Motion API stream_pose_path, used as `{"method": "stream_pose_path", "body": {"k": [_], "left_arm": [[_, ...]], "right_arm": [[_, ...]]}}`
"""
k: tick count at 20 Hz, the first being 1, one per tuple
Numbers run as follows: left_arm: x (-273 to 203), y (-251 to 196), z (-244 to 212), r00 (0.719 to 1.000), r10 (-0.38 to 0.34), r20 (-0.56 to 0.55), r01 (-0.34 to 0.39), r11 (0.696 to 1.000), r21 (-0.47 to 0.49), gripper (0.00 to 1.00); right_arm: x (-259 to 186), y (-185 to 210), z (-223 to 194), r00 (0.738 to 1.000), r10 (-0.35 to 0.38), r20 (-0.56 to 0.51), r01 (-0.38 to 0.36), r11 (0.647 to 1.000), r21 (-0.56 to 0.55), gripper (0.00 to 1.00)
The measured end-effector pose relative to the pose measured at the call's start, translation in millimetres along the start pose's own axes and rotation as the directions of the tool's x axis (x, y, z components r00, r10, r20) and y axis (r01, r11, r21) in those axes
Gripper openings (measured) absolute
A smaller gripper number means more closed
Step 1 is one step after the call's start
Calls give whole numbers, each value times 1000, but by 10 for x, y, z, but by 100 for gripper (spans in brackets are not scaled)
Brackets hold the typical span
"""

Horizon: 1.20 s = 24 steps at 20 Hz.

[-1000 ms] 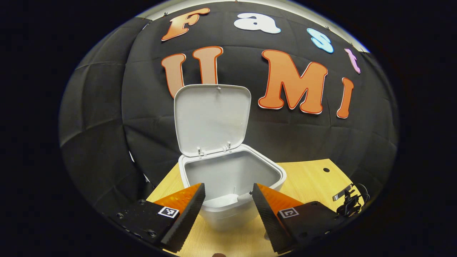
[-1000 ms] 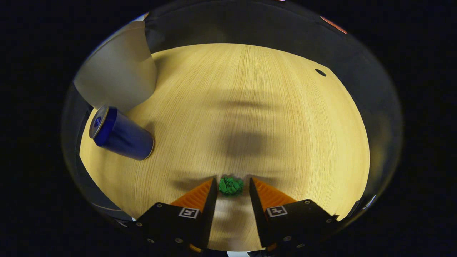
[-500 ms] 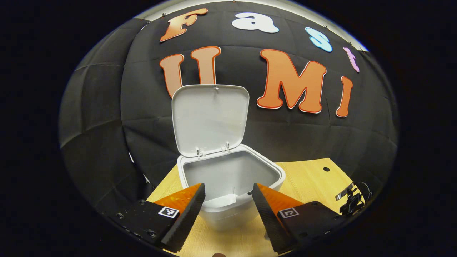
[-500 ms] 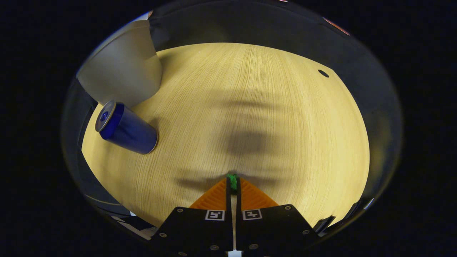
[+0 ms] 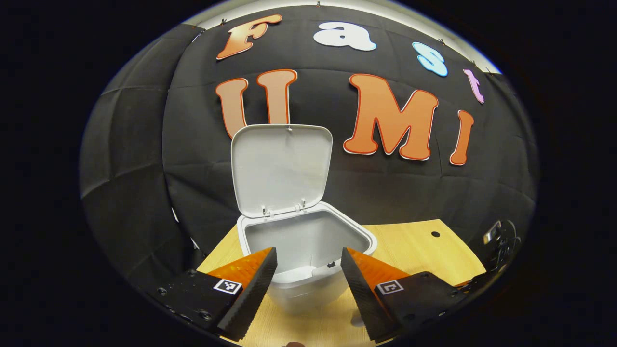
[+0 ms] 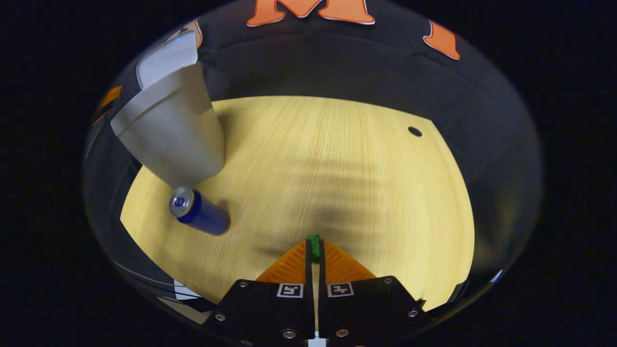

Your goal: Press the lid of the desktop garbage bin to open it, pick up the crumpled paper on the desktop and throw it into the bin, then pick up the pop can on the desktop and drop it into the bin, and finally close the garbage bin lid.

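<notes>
so, working from the left: the left gripper (image 5: pixel 308 270) hangs with its fingers wide apart and nothing between them, and the white plastic desktop garbage bin (image 5: pixel 308 241) sits just beyond the gap between its tips, its rounded square lid (image 5: pixel 281 168) standing upright on the rear hinges, the smooth hollow bare as far as i can see. the pale wood-grain desktop (image 5: pixel 409 241) runs off past the right finger.

in the right gripper view the bin's tapered matte wall (image 6: pixel 173 135) stands far left of the fingers, and the blue aluminium pop can (image 6: pixel 200 217) stands just in front of it, silver top showing. i'd judge it light, thin-walled and slick, best taken across the middle of its round body with a modest squeeze.

the right gripper (image 6: pixel 314 248) has its fingers pressed together on the crumpled green paper ball (image 6: pixel 314 245), a sliver of it poking out at the very tips. it looks soft, nearly weightless and already squashed flat, so the pinch should hold, though a tip grip could let it slip.
</notes>
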State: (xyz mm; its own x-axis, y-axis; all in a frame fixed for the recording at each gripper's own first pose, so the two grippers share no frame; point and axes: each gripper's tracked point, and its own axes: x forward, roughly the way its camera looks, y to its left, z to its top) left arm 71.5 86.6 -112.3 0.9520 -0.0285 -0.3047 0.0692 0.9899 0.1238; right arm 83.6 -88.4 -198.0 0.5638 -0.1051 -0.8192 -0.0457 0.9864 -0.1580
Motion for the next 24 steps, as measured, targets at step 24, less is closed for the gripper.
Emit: {"method": "stream_pose_path", "body": {"k": [24], "left_arm": [[-402,598,192,993,87,75,-85,996,-25,86]], "right_arm": [[-1898,1713,3144,733,326,597,-126,928,-352,2]]}}
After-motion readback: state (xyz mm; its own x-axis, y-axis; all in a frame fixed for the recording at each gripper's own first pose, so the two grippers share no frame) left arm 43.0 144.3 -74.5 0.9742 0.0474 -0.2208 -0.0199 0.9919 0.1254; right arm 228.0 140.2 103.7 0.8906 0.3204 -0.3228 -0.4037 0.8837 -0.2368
